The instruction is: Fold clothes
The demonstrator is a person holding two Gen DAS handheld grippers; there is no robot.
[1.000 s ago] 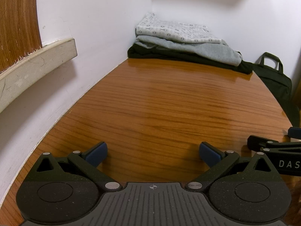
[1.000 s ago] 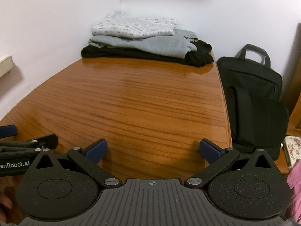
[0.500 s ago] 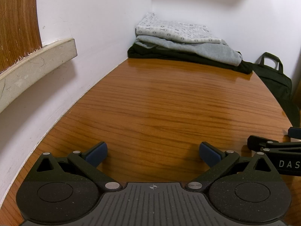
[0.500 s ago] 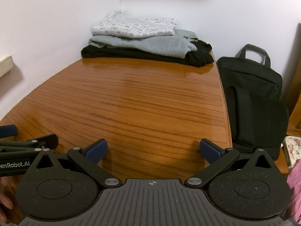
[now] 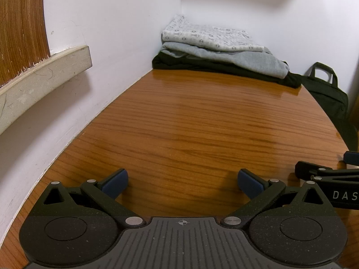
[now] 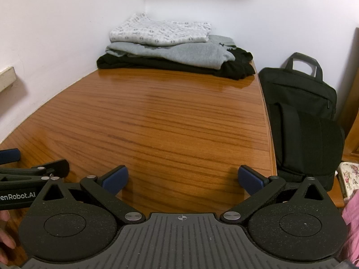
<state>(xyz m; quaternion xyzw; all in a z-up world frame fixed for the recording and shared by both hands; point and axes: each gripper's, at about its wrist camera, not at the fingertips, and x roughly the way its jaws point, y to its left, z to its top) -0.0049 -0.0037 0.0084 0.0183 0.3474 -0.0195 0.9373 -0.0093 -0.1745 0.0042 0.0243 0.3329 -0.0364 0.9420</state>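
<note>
At the far left of the left wrist view a wooden panel [image 5: 21,24] and a pale ledge [image 5: 40,74] were seen against the white wall [image 5: 112,33], with the wooden counter [image 5: 197,121] running from there to the far corner. The left gripper [image 5: 182,180] was held low over the near end of the counter, its jaws spread wide and nothing between the blue pads [image 5: 115,180]. No loose garment was seen on the bare wood in front of either gripper. The clothes were all gathered in one stack in the far corner, well apart from both grippers: a black garment [image 6: 170,66] at the bottom, touching the counter, a grey sweatshirt [image 6: 177,52] laid on it, and a white patterned garment [image 6: 161,33] on top. Each was seen lying flat and squared, so the folding was judged to be finished or nearly so, as far as could be told; nothing unfolded was shown that would be left to do. The right gripper [image 6: 182,179] was held just beside the left one, its jaws likewise released and empty. To the right, off the counter's edge, a black laptop bag [image 6: 300,116] was stood upright, and a floral cushion [image 6: 349,177] and a pink sleeve [image 6: 352,224] were glimpsed at the frame's edge.
</note>
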